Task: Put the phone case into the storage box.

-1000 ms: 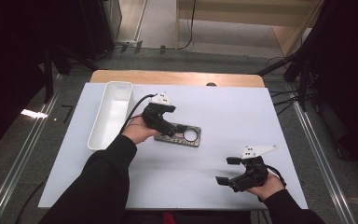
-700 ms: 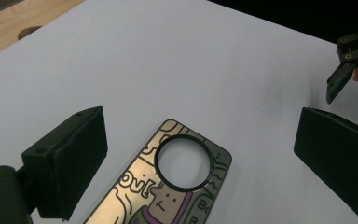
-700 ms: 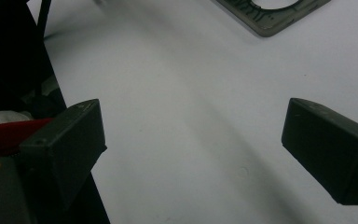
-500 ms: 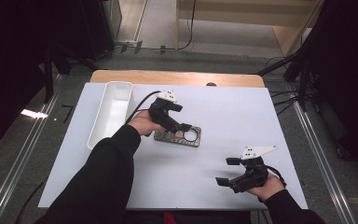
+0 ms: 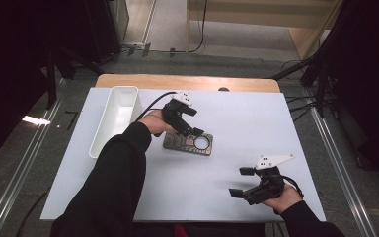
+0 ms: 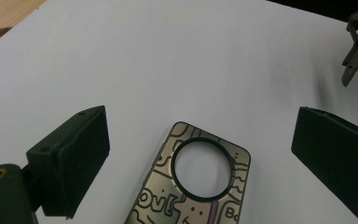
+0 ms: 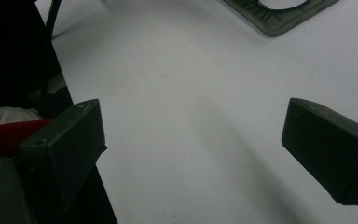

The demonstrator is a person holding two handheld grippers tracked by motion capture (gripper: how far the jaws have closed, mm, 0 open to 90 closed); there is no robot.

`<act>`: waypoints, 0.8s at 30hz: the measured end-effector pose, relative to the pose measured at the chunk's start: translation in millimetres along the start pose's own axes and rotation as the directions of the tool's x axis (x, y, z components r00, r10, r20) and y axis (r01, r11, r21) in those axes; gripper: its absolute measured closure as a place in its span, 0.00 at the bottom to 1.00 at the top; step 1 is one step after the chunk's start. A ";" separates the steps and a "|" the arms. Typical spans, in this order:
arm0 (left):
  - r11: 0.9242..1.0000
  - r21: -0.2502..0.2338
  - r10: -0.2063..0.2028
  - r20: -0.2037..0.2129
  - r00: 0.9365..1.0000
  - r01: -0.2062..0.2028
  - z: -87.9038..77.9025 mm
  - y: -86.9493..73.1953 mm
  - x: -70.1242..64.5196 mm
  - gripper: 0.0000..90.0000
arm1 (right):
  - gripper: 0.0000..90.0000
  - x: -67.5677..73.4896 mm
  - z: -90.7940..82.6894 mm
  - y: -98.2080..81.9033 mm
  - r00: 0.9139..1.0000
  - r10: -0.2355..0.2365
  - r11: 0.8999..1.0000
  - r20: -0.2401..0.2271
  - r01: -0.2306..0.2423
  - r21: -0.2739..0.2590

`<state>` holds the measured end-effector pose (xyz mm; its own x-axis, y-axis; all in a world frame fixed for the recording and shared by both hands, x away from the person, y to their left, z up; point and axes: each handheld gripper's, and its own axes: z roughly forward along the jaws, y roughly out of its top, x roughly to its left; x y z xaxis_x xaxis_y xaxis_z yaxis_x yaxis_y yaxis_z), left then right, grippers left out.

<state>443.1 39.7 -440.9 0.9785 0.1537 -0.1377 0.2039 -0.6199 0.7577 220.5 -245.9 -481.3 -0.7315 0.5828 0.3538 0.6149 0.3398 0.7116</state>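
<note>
Left tongs [image 6: 200, 154] spread wide over the phone case [image 6: 193, 186] on the counter [image 5: 237, 118]; right tongs [image 7: 193, 140] likewise spread, gripping nothing

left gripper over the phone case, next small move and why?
Probably lower the left gripper straight down, then close. Its jaws stand wide open on either side of the phone case, which lies flat on the table untouched. The right gripper is open, well clear.

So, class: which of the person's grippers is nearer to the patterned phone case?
The left gripper: it hangs right over the phone case, fingers apart. The right gripper sits well off, near the table's front edge, also open.
</note>
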 end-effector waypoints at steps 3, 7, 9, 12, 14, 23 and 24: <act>1.000 0.010 0.001 0.005 1.000 -0.001 1.1 -1.2 3.1 0.04 | 0.06 0.0 -0.7 -0.4 1.000 0.000 1.000 -0.002 0.000 -0.005; 0.998 0.056 0.039 0.016 0.999 -0.039 6.7 -7.0 7.3 0.04 | 0.06 -0.7 -1.7 -0.4 1.000 0.007 1.000 -0.006 -0.007 -0.010; 0.995 0.079 0.058 0.030 0.998 -0.061 9.7 -7.6 7.8 0.04 | 0.06 -1.7 -2.0 -0.5 1.000 0.007 1.000 -0.004 -0.007 -0.010; 0.994 0.080 0.077 0.042 0.996 -0.080 11.9 -6.8 8.4 0.04 | 0.06 -2.7 -2.1 -1.2 1.000 0.010 1.000 -0.003 -0.010 -0.013; 0.994 0.078 0.077 0.047 0.996 -0.080 13.0 -6.9 8.9 0.04 | 0.06 -2.8 -2.7 -1.6 1.000 0.014 1.000 0.000 -0.014 -0.015; 0.988 0.089 0.119 0.063 0.991 -0.124 15.0 -7.2 9.6 0.04 | 0.06 -3.4 -2.9 -1.6 1.000 0.014 1.000 -0.005 -0.014 -0.014; 0.988 0.089 0.118 0.065 0.991 -0.123 15.4 -7.3 9.4 0.04 | 0.06 -3.6 -2.8 -1.5 1.000 0.014 1.000 -0.004 -0.014 -0.014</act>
<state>451.3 33.8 -457.6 0.9956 0.0292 -0.0889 0.0838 -0.7002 0.7090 221.3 -250.6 -481.9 -0.7241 0.5847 0.3659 0.6208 0.3214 0.7150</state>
